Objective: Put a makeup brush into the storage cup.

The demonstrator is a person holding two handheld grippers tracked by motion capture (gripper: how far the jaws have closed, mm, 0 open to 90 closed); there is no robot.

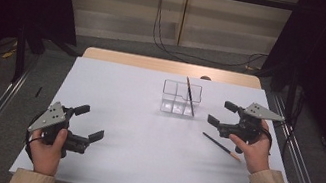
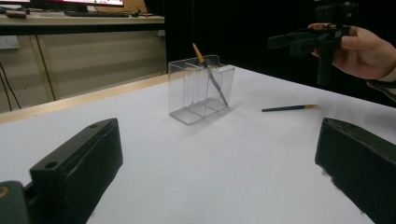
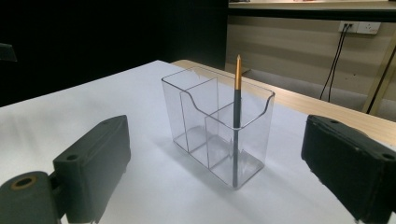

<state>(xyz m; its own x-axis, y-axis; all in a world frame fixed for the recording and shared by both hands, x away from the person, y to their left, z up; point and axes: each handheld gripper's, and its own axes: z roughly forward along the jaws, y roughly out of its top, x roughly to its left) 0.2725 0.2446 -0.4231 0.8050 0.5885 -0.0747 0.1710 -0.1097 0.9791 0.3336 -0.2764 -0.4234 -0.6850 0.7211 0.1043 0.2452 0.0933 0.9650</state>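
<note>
Lay flat on the white table [image 1: 118,129], loose pencil [image 1: 221,146], long axis slanting, just beside right gripper [image 1: 222,113], well apart from left gripper [image 1: 89,122]. Both released, holding nothing. Other pencil [image 3: 236,116] leaned inside clear organizer [image 1: 169,104].

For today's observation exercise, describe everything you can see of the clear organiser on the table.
The organiser is a small box of clear, plastic-looking material, open at the top, split by clear walls into compartments, with a scooped front rim. It stands upright on the white table, toward the far side, apart from both grippers. One dark pencil with a golden end stands in an end compartment, leaning on the rim. Another pencil lies outside on the table.
</note>
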